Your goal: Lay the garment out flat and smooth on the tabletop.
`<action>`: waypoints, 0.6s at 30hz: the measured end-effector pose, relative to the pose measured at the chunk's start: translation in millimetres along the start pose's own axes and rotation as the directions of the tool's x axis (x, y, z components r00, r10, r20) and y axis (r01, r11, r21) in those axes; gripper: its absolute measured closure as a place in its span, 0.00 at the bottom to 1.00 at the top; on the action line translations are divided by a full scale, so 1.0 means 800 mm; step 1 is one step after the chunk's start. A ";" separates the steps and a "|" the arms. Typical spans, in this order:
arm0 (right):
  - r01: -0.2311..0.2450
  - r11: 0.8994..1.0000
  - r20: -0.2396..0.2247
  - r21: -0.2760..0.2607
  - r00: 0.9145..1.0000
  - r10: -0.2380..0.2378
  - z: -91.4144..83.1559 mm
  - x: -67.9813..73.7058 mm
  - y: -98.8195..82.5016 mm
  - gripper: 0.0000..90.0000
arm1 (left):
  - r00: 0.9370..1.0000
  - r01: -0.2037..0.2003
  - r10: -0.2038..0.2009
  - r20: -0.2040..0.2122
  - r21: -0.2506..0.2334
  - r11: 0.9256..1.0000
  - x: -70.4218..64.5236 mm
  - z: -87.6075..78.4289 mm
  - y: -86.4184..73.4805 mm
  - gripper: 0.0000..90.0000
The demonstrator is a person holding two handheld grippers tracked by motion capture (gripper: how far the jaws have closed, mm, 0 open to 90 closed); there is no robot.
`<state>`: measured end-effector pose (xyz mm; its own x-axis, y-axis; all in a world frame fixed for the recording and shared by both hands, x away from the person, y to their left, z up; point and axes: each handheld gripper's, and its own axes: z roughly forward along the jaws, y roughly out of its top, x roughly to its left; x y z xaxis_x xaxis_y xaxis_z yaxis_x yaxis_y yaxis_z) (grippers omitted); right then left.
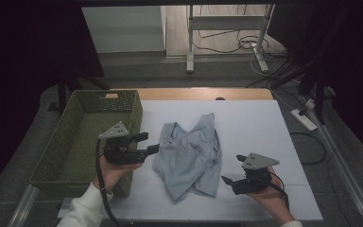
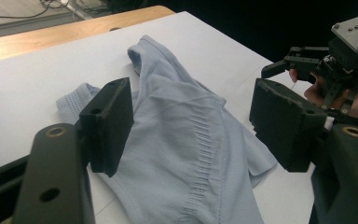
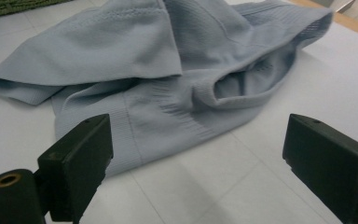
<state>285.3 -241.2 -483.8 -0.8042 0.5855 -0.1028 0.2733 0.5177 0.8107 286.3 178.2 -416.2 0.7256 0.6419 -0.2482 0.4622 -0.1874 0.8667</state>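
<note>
My jaws on both grippers stand spread, empty; the crumpled pale-blue knit garment (image 1: 191,156) looks light and limp, so I'd pinch its ribbed hem (image 3: 121,135).

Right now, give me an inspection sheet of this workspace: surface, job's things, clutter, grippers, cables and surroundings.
Surface: white table top, with a wooden edge strip at the far side.
Job's things: crumpled light blue knit garment lying mid-table; green woven basket at the left edge, nothing seen in it.
Clutter: nothing seen.
Grippers: left gripper open beside the garment's left edge; right gripper open beside its right edge; neither grips the cloth.
Cables: one black cable trails from the left gripper; loose floor cables lie beyond the table.
Surroundings: power strip on the floor at right, metal stand legs behind.
</note>
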 end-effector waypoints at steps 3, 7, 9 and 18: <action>0.009 1.000 -0.006 0.006 1.000 -0.009 0.003 0.004 0.002 0.10 | 1.000 0.001 -0.001 0.000 0.003 1.000 0.000 0.001 -0.001 0.34; 0.016 1.000 -0.017 0.004 1.000 -0.016 0.008 0.011 0.006 0.10 | 1.000 -0.003 0.003 -0.002 0.008 1.000 -0.002 0.000 -0.002 0.34; 0.019 1.000 -0.024 0.003 1.000 -0.019 0.011 0.013 0.008 0.10 | 1.000 -0.004 0.004 -0.007 0.006 1.000 -0.004 0.000 -0.001 0.34; 0.034 0.999 -0.052 0.023 0.998 -0.032 0.022 0.019 0.008 0.10 | 1.000 0.000 0.001 -0.005 0.014 1.000 -0.006 0.003 -0.002 0.34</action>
<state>284.1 -217.4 -490.2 -0.8388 0.5354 -0.0992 0.2583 0.5516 0.7931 283.5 173.3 -417.2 0.7230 0.6458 -0.2453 0.4690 -0.1982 0.8607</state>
